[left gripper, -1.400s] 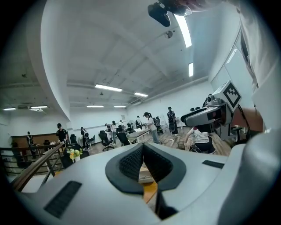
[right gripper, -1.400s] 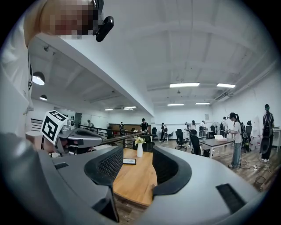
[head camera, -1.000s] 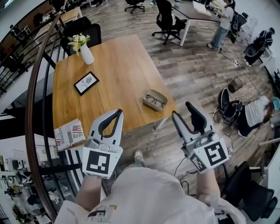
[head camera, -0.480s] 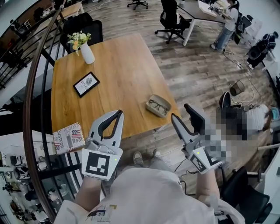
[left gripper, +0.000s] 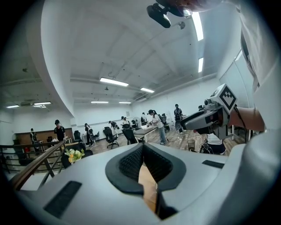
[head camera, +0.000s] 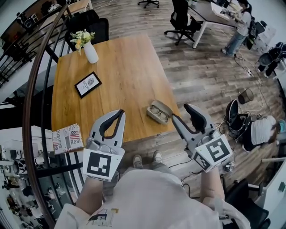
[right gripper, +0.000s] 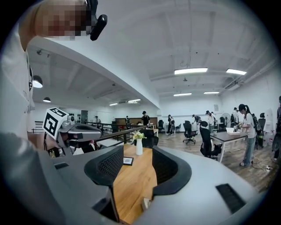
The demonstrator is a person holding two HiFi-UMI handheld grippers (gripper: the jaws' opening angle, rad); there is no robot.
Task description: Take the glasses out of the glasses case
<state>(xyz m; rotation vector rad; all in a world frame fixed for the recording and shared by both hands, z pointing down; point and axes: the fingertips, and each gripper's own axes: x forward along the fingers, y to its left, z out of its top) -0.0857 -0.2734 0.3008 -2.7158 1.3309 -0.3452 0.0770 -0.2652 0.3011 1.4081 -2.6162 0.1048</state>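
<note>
Lying open at the lower right edge of the surface (head camera: 116,67), the glasses case (head camera: 167,109) holds the glasses (head camera: 157,112). The left tool (head camera: 119,112) hangs pressed together and empty; the right tool (head camera: 180,112) is spread, empty.

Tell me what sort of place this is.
Most likely an open-plan office: swivel chairs stand at a long desk, a person stands beside it, and strip lights run along the ceiling.

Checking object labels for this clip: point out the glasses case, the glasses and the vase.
glasses case (head camera: 165,107), head view, on its far rim.
glasses (head camera: 157,112), head view, on the bridge between the lenses.
vase (head camera: 90,54), head view, on its white body.
</note>
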